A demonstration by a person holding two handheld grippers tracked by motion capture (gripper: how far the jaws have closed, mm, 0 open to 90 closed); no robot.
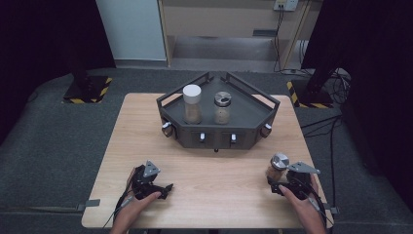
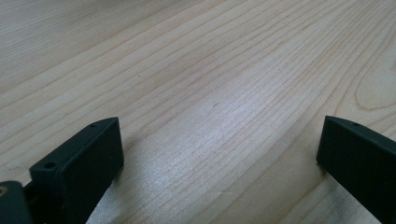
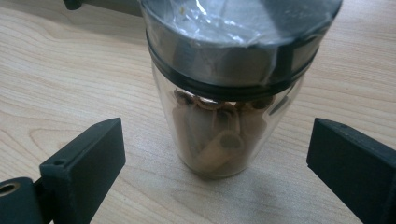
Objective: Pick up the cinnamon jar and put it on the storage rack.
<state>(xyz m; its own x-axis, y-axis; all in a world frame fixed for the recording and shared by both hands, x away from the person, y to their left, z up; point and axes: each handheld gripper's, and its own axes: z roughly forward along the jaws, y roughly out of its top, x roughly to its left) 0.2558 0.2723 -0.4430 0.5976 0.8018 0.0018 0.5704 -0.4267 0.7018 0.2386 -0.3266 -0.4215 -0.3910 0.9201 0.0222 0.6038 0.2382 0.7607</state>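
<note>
Glass jar point(image 3: 219, 130) w/ metal lid, filled w/ tan tube-shaped pieces, stands upright on wooden table point(image 1: 204, 180) at near right corner, in front of right gripper point(image 3: 215, 158). Jar sits between that gripper's jaws; jaws spread wide, clear gap each side, pads not touching the glass. In high view same jar point(image 1: 277, 168) is just ahead of right gripper point(image 1: 287, 187), person's right hand point(image 1: 297, 200) behind it.

Left gripper point(image 2: 219, 149): jaws apart, bare tabletop between them, nothing held. In high view left gripper point(image 1: 151, 183) rests near front left of table, left hand point(image 1: 139, 202) on it, well apart from the jar.

Dark grey angular tray point(image 1: 253, 122) at table's far centre, well apart from both grippers. On it: white-lidded jar point(image 1: 192, 105) and, just beside it, metal-lidded jar point(image 1: 222, 108), both upright
</note>
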